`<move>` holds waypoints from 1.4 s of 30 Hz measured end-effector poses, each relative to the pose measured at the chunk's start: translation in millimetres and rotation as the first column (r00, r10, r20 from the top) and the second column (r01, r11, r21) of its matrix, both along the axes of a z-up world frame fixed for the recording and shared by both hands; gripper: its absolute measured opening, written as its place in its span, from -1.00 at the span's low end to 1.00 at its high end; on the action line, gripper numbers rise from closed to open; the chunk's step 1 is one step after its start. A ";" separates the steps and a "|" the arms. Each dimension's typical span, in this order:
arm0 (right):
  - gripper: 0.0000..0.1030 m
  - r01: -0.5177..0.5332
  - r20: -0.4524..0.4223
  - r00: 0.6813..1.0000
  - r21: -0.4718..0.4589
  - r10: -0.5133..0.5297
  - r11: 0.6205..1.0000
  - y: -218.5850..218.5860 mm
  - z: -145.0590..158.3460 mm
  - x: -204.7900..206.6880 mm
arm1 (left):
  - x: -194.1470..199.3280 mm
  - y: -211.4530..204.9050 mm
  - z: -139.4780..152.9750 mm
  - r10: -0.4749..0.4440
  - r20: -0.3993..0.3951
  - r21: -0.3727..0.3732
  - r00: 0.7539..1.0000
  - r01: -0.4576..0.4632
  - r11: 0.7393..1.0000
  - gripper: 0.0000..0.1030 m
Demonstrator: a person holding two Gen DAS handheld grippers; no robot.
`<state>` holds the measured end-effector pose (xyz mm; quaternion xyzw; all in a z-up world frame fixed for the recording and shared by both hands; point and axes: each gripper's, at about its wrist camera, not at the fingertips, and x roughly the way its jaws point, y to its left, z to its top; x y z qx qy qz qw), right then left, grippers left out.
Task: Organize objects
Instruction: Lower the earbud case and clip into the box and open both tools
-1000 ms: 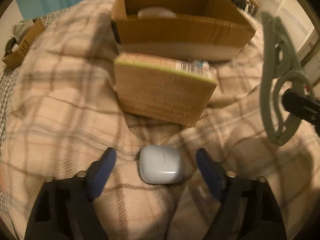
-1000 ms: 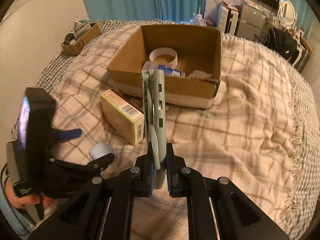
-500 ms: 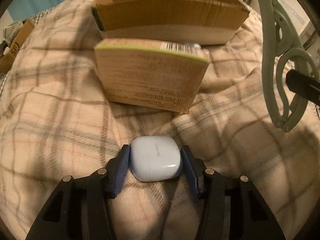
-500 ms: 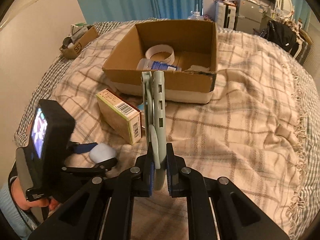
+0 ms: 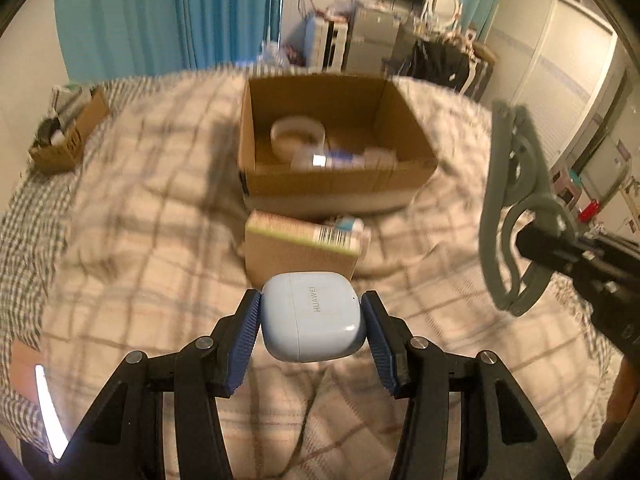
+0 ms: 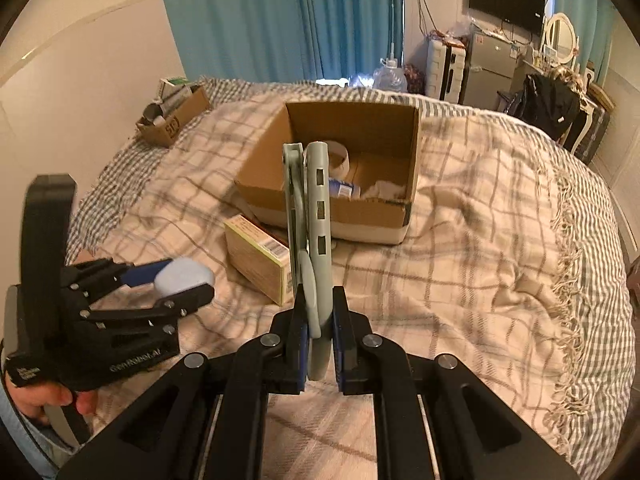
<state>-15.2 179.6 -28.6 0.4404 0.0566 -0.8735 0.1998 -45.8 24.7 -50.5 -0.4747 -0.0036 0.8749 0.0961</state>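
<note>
My left gripper (image 5: 312,320) is shut on a pale blue earbud case (image 5: 314,316) and holds it above the plaid bedspread; it also shows in the right wrist view (image 6: 182,276). My right gripper (image 6: 319,340) is shut on a grey-green folding clip tool (image 6: 308,232), which stands upright; it also shows in the left wrist view (image 5: 516,208). An open cardboard box (image 5: 332,184) lies ahead on the bed with a tape roll (image 5: 298,136) and a bottle (image 5: 328,160) inside. A small tan carton (image 5: 300,250) lies in front of the box.
A second small cardboard box (image 6: 172,120) with clutter sits at the bed's far left corner. Blue curtains (image 6: 280,20), a wall and furniture stand beyond the bed. The bedspread's fringed edge (image 6: 568,248) runs along the right.
My left gripper closed on the earbud case and lifted it off the bedspread, tilting up towards the box. My right gripper keeps holding the clip tool, little moved.
</note>
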 end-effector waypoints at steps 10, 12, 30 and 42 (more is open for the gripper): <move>-0.83 0.013 -0.108 0.994 0.009 -0.012 1.000 2.0 53.1 -37.6 | -43.3 10.7 67.4 -0.038 -0.151 0.001 0.988 0.039 0.999 0.02; -0.83 0.018 -0.120 0.993 0.012 -0.017 1.000 1.7 59.5 -51.5 | -57.2 14.7 75.9 -0.044 -0.167 0.005 0.985 0.045 0.999 0.02; -0.83 0.059 -0.060 0.997 0.029 -0.058 0.998 1.2 22.3 -204.1 | -183.7 43.9 52.3 -0.070 -0.194 -0.026 0.979 0.066 0.997 0.02; -0.83 0.059 0.063 0.996 0.052 -0.062 0.997 -6.4 -50.6 -246.8 | -225.2 33.0 -23.5 -0.053 -0.057 -0.042 0.997 0.051 0.998 0.02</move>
